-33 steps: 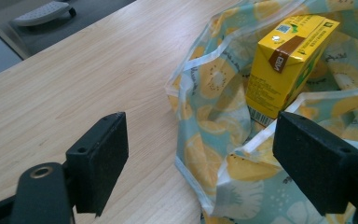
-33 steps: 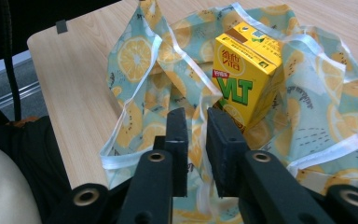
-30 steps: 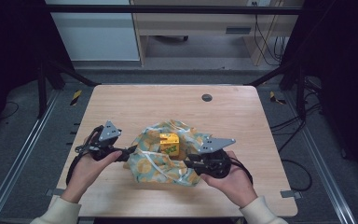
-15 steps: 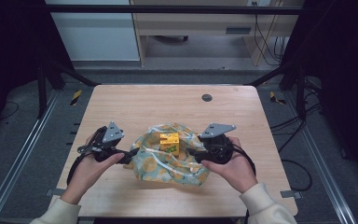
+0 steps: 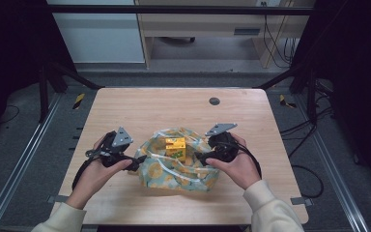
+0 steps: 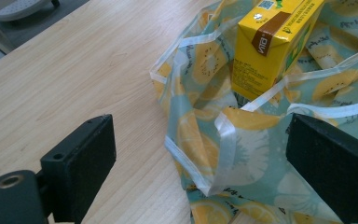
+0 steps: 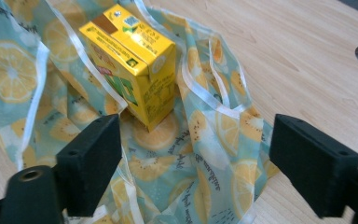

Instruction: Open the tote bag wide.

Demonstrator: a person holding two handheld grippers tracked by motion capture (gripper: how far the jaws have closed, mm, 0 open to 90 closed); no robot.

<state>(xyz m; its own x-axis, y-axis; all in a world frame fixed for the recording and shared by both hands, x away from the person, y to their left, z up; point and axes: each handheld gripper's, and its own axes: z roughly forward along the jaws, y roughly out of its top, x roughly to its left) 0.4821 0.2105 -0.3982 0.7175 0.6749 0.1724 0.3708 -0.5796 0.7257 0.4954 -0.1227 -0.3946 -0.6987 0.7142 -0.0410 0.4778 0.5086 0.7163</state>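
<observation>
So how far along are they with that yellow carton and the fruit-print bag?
Done: the yellow carton stands upright inside the fruit-print bag, whose mouth lies open around it. In hand: nothing; the left gripper and right gripper flank the bag, and both have just been opening, jaws wide with nothing pinched. Left: probably closing the bag.

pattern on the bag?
Pale teal bag printed with lemon and kiwi slices, white-trimmed edges; clearest in the right gripper view.

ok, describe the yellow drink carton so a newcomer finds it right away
Start at the light wooden table. On its near half lies a crumpled teal plastic bag printed with lemon slices, between the two hand-held grippers. The small yellow drink carton stands upright on it, the only boxy, solid yellow thing, with a brown band across its top.
</observation>
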